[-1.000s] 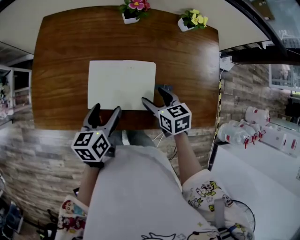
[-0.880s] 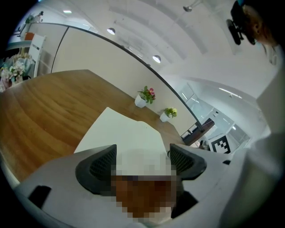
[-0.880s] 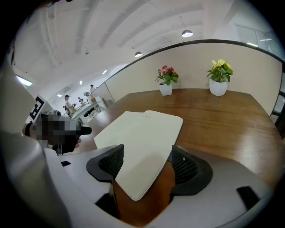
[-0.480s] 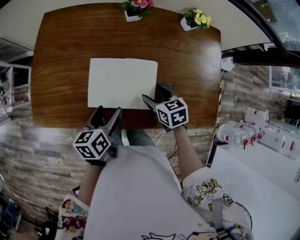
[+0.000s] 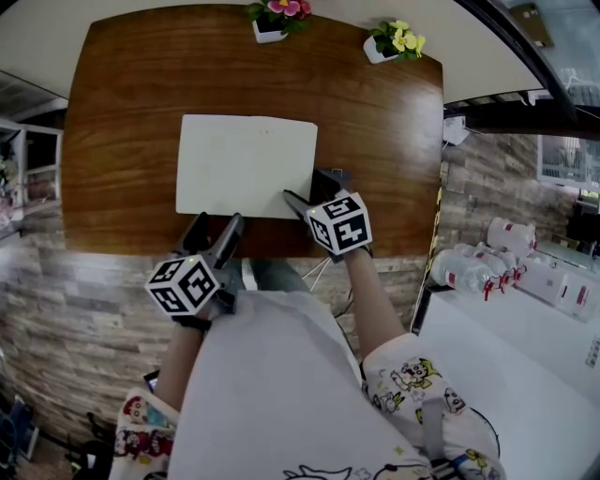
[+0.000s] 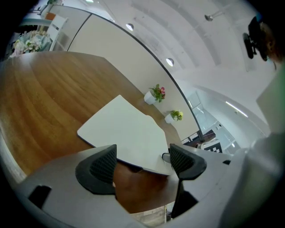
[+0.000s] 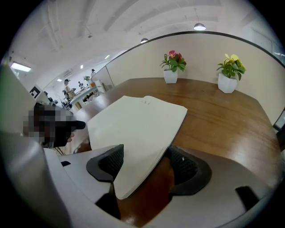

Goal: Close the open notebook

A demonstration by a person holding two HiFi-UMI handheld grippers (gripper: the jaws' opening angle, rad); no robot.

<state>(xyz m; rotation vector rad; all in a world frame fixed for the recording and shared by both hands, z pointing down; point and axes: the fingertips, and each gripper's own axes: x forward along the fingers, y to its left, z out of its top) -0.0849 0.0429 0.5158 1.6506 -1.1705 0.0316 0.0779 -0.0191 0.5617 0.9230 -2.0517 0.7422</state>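
Note:
A white notebook (image 5: pixel 246 164) lies flat on the brown wooden table (image 5: pixel 375 122), showing as one plain white rectangle. My right gripper (image 5: pixel 307 187) is at its near right corner, open. In the right gripper view that corner of the notebook (image 7: pixel 138 124) reaches in between the two jaws of the right gripper (image 7: pixel 144 167), and the edge looks slightly raised off the wood. My left gripper (image 5: pixel 217 225) hovers at the table's front edge, just short of the notebook's near side, open and empty. From the left gripper view the notebook (image 6: pixel 124 133) lies just beyond the left gripper (image 6: pixel 142 162).
Two small white pots stand at the table's far edge, one with pink flowers (image 5: pixel 272 19) and one with yellow flowers (image 5: pixel 392 39). A white counter with bottles (image 5: pixel 487 267) is off to the right. A brick-faced wall drops below the table's front edge.
My right gripper has crept a little forward and left, closer round the notebook's near right corner. The left gripper has hardly moved.

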